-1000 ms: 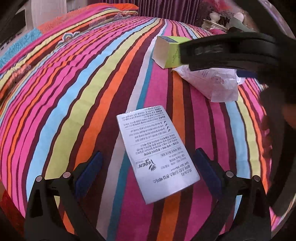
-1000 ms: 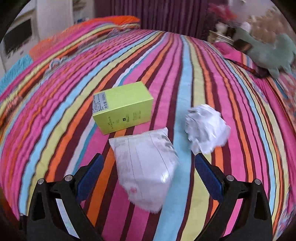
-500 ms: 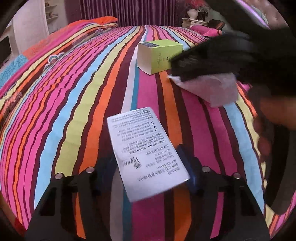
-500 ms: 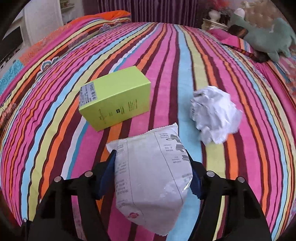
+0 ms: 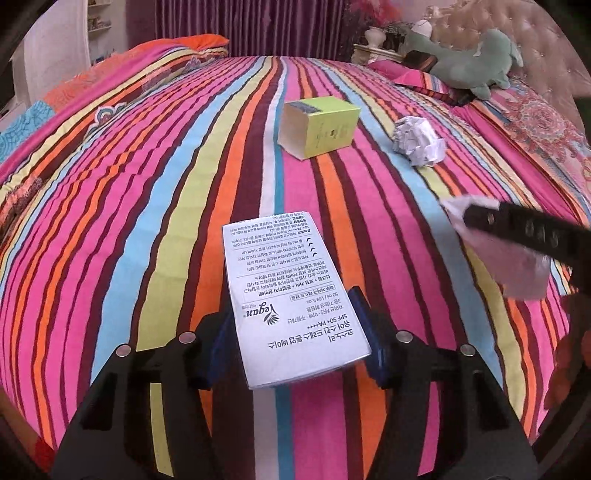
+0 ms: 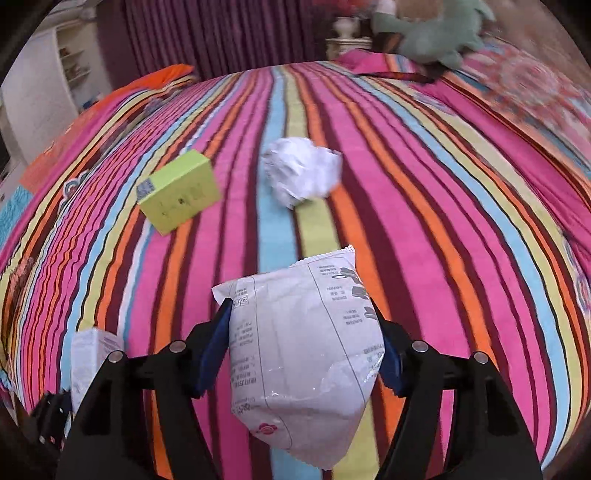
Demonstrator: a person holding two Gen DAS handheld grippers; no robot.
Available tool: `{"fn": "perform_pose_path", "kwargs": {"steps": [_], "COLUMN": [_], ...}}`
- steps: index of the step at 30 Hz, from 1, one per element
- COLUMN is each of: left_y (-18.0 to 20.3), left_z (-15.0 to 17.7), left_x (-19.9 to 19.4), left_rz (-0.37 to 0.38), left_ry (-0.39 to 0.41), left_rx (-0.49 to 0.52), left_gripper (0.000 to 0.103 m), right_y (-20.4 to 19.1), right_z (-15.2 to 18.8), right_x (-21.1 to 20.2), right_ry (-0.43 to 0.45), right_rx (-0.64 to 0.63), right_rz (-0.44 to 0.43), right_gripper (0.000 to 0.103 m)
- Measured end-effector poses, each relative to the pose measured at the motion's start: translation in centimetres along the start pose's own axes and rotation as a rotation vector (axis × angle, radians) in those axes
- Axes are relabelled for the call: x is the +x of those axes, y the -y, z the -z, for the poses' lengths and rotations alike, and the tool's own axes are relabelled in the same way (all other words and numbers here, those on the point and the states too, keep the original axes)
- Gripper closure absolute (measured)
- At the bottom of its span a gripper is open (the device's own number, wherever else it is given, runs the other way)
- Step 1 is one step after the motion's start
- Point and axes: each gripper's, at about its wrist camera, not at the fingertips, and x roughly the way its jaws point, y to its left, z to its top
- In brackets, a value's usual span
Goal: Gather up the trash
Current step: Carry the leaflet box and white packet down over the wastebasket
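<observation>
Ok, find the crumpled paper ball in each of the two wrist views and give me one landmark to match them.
Left wrist view: the paper ball lies on the striped bedspread, upper right, to the right of the green box.
Right wrist view: it sits at upper centre, again right of the green box.
Shared landmark: the green box.

A bed (image 5: pixel 147 192) fills the room, spread with a cover in pink, orange, blue and yellow stripes. A green plush toy (image 5: pixel 469 66) lies near the tufted headboard (image 5: pixel 546 48). Purple curtains (image 5: pixel 251 26) hang behind, with a white shelf unit (image 6: pixel 55 81) at the left.
</observation>
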Motion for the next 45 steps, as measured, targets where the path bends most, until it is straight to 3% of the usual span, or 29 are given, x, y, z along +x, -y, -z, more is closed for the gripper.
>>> {"fn": "perform_pose_path", "kwargs": {"steps": [5,23,29,36,45], "left_y": [0.2,-3.9,-4.1,-5.4,-7.7], "left_z": [0.8,1.5,2.3,6.0,12.9], "left_x": [-0.5,-4.7,-8.6,-13.8,-17.1], "left_rz": [0.045,0.214,0.219,0.234,0.227], "left_ry": [-0.020,0.010,0.048,0.060,0.013], "left_rx": [0.025,-0.079,-0.025,0.051,0.098], "left_gripper": [0.056,0.056,0.056,0.056,0.056], "right_y": [1.8,2.3,1.8,0.9,-2.7], "right_z": [1.9,6.6,8.2,11.3,16.3], "right_x": [-2.0,-6.9,-10.1,-13.3,-16.6], "right_ry": [0.012,0.060,0.119,0.145,0.124], "right_rx": [0.078,0.158,0.187,0.198,0.119], "right_rz": [-0.022,-0.079,-0.135,-0.163,-0.125], "right_gripper": [0.038,0.038,0.038,0.038,0.038]}}
